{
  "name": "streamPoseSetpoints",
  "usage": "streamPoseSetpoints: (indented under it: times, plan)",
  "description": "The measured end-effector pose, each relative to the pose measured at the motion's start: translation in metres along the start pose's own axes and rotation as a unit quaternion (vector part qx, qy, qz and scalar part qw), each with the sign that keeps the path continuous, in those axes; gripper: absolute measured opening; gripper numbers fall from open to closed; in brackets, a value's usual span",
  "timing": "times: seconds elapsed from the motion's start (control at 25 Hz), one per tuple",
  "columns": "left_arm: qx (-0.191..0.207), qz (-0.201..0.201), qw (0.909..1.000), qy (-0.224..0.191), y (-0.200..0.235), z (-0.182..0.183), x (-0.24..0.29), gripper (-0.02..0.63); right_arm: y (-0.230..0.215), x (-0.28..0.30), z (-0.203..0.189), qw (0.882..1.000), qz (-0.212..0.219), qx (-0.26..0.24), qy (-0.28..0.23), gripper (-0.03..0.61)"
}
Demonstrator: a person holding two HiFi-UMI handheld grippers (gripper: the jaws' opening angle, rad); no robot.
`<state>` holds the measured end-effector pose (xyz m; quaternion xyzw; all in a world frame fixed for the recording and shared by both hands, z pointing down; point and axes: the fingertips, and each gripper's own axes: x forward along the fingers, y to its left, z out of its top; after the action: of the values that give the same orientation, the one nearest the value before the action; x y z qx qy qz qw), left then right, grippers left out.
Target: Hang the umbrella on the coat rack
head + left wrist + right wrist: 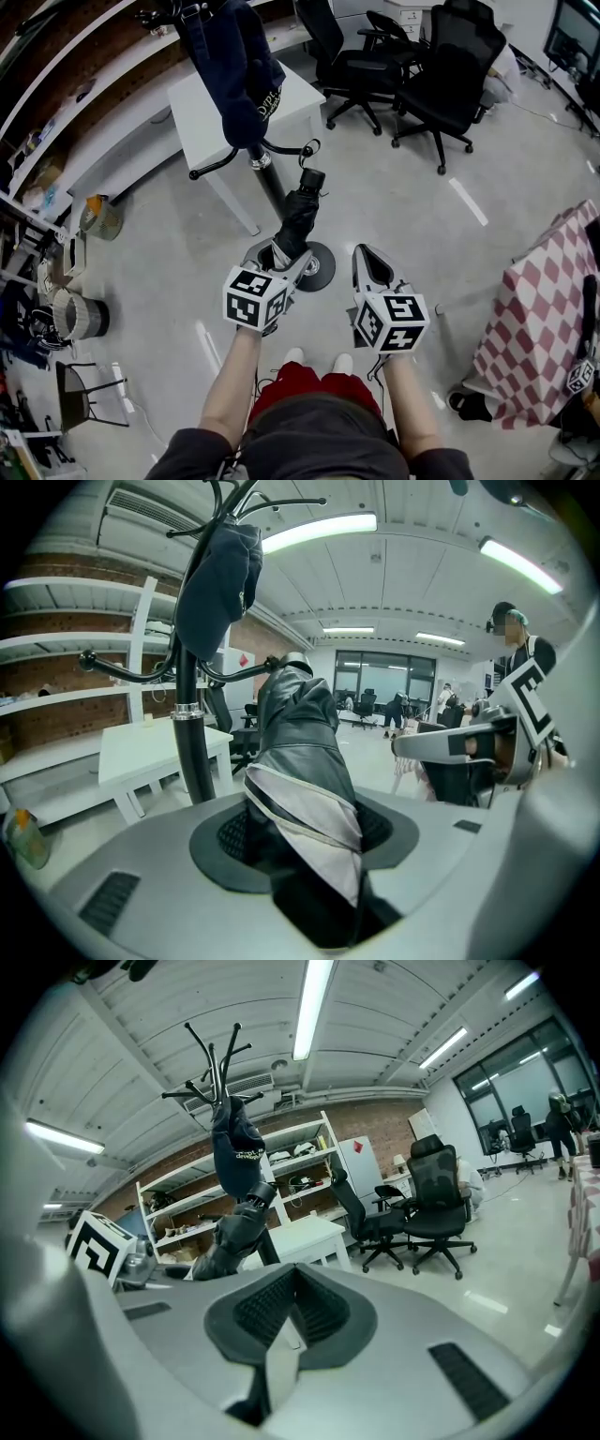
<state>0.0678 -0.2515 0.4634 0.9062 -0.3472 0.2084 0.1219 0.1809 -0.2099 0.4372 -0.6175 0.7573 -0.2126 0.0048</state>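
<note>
The left gripper (pixel 281 261) has its fingers clamped on the folded umbrella (pixel 298 217), which leans toward the coat rack (pixel 271 190) at 12 o'clock, while the right gripper (pixel 368 260) has its fingers together.

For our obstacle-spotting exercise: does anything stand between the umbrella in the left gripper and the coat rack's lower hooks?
Nothing visible does. The umbrella, held in the left gripper, points at the coat rack with only open air before the nearest lower hook. The dark garment hangs from the upper hooks, above that path.
</note>
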Motion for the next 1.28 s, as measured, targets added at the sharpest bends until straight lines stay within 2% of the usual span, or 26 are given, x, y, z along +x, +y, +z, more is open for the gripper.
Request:
streamPoseSetpoints:
  times: [0.92,1.28]
  plan:
    - [-0.002,0.020,0.9994,0.027,0.011,-0.019,0.001,0.224,0.006,0.009,-0.007,1.000,0.013,-0.002,0.014,0.018]
    - [-0.018,0.039,0.9984,0.035,0.028,-0.030,0.004,0.224,0.008,0.010,-0.013,1.000,0.013,-0.007,0.024,0.018]
